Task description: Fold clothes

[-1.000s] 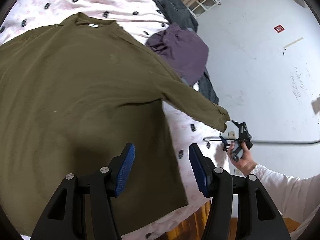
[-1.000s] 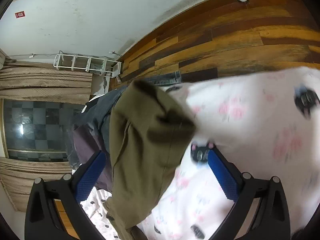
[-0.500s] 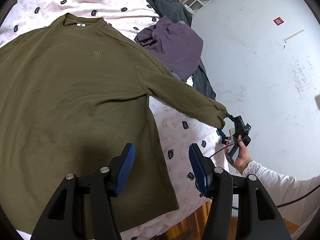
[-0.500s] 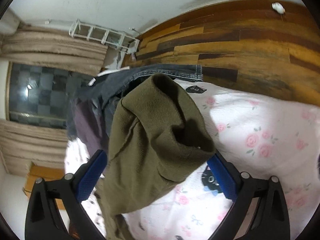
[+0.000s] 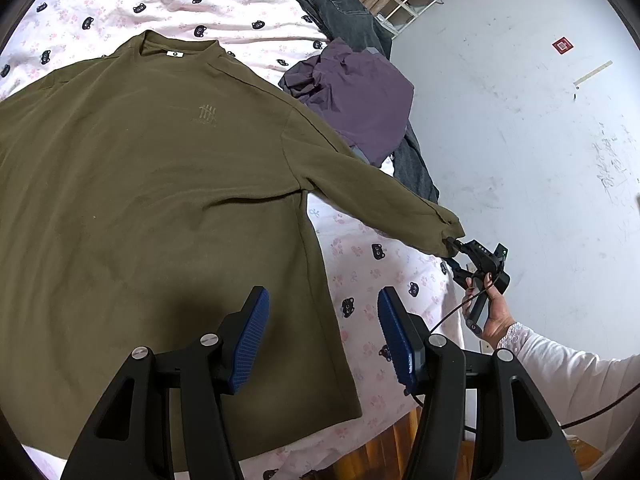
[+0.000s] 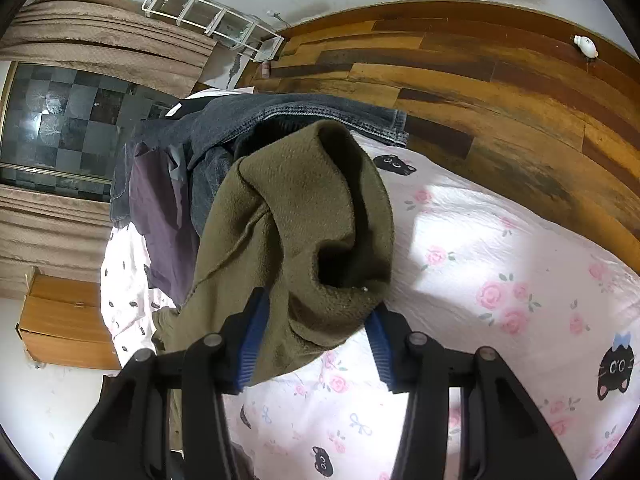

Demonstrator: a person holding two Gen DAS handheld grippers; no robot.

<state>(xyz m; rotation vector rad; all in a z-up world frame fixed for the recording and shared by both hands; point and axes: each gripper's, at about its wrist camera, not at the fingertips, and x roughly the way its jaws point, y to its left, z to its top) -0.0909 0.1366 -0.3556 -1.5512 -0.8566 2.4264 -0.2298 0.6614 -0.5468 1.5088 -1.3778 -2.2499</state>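
An olive long-sleeved shirt (image 5: 152, 200) lies spread flat on the bed, collar at the far side. Its right sleeve (image 5: 372, 200) stretches out to the bed's edge, where a hand holds my right gripper (image 5: 454, 258). In the right wrist view the bunched sleeve cuff (image 6: 320, 240) sits between the blue pads of the right gripper (image 6: 314, 340), whose jaws are closing around it; seen from the left wrist, the lower finger still stands clear of the cloth. My left gripper (image 5: 320, 332) hovers open over the shirt's lower side edge, with nothing between its fingers.
The bed sheet (image 5: 372, 280) is pink with roses and black cat faces. A purple garment (image 5: 356, 96) and dark jeans (image 5: 332, 4) lie heaped by the sleeve. Wooden floor (image 6: 480, 80), a white wire rack (image 6: 208, 20) and curtains lie past the bed.
The right gripper's jaws have narrowed around the cuff, and that gripper rolled. The left wrist view now takes in more of the shirt and sleeve.
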